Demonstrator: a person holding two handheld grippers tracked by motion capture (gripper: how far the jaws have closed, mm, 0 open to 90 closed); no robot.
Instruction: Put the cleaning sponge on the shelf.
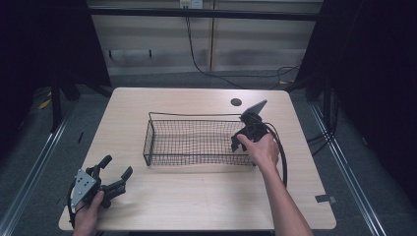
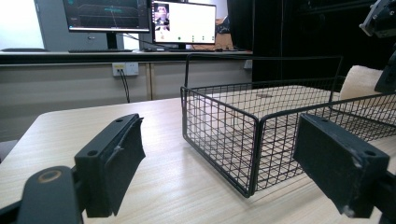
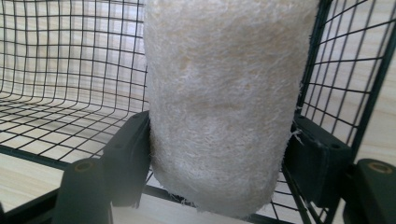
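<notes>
Pale, fibrous loofah-like roll point(image 3: 219, 102), coarse and fuzzy, cylindrical, pinched between the flat black pads of the right gripper point(image 1: 244, 138) and hanging inside the right end of the black wire-mesh basket point(image 1: 162, 142), just above its grid floor. Basket rectangular, thin-wired, with a raised rim rail, standing mid-table on pale wood-grain laminate table point(image 1: 196, 196). Left gripper point(image 1: 115, 173) near the front left corner, jaws spread wide, nothing between them; no legible writing anywhere.
</notes>
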